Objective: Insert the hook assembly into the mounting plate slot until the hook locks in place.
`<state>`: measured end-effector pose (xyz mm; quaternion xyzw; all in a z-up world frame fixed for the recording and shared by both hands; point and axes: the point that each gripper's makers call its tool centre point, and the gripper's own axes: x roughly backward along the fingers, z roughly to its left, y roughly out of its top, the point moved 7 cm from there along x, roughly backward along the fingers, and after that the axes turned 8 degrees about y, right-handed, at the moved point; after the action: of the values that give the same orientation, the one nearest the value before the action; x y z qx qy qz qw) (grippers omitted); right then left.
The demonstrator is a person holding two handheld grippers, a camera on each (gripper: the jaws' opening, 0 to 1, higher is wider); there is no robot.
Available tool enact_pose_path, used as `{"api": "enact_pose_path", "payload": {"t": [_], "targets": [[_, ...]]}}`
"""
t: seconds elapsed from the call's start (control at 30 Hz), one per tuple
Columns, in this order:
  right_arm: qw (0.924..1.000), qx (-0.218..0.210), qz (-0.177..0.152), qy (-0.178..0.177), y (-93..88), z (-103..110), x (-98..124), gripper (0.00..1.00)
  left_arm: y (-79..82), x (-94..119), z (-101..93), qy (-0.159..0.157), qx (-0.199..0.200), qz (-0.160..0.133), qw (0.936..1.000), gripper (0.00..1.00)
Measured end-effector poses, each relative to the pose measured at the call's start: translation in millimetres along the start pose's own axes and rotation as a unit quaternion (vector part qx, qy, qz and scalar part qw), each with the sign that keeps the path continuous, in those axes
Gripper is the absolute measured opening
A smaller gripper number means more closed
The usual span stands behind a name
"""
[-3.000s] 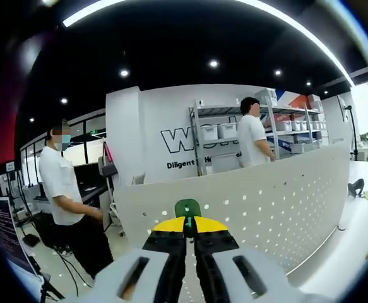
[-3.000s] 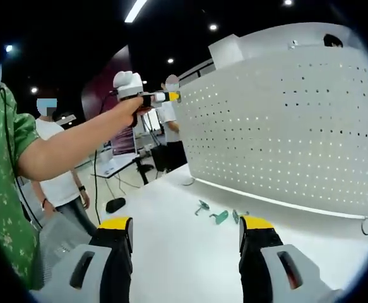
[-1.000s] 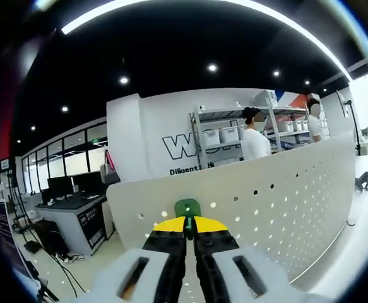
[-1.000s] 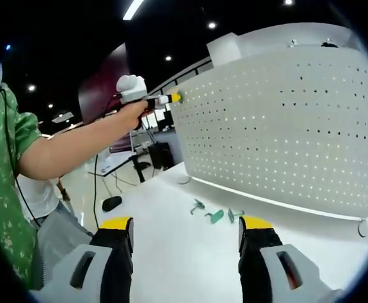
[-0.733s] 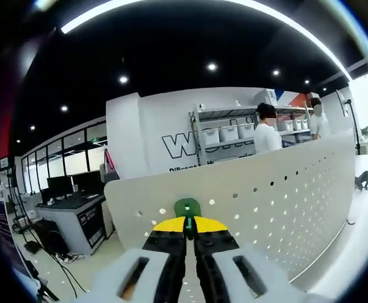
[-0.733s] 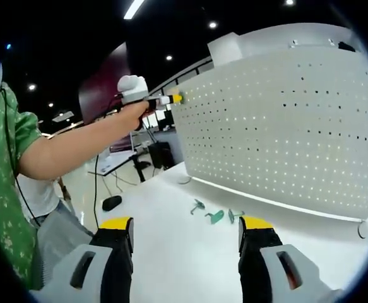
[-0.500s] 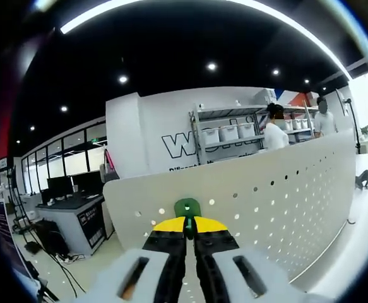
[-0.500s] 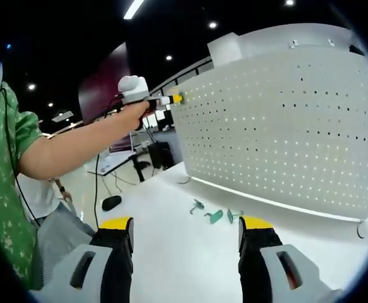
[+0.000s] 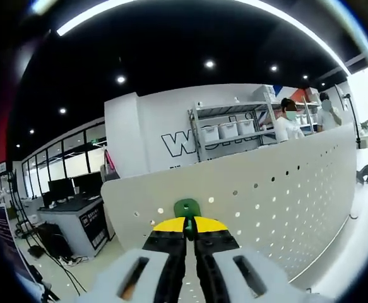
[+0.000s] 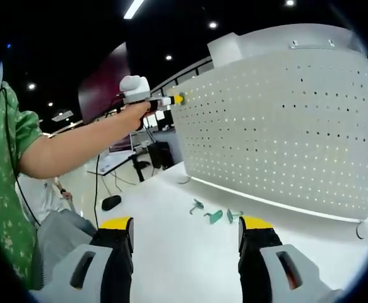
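Office workshop, white table [image 10: 171,252]. Left gripper [image 9: 189,222] jaws clamped on one green plastic hook [image 9: 187,207], tip right at the top left corner of the white perforated mounting plate [image 9: 284,202]. Right gripper [image 10: 185,235] jaws apart, idle. Three spare green hooks [image 10: 215,215] lie near the plate's bottom edge.

left gripper view held high, close up to perforated panel [image 9: 284,196] edge, right gripper view low over table [image 10: 177,252], facing panel front, panel shared by both
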<state>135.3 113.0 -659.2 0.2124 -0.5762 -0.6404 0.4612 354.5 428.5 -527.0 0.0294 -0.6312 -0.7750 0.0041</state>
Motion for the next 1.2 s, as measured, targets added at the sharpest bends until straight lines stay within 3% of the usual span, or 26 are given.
{"api": "enact_pose_path", "payload": {"t": [0.27,0.4,0.5,1.2], "targets": [[1.0000,-0.001,0.001,0.001,-1.1,-0.7,-0.9,0.69,0.2,-1.0,0.8,-0.004,-0.030,-0.001,0.9996,0.03],[1.0000,-0.001,0.001,0.003,-0.8,-0.7,-1.9,0.68,-1.5,-0.6,-1.7,0.001,-0.083,0.000,0.9966,0.03],[1.0000,-0.002,0.000,0.002,-0.8,-1.6,-1.3,0.68,-1.9,-0.7,-1.2,-0.003,-0.058,-0.001,0.9983,0.03],[1.0000,0.000,0.002,0.003,-0.8,-0.3,-1.4,0.68,-3.6,-1.5,0.4,-0.003,-0.024,0.004,0.9997,0.09]]}}
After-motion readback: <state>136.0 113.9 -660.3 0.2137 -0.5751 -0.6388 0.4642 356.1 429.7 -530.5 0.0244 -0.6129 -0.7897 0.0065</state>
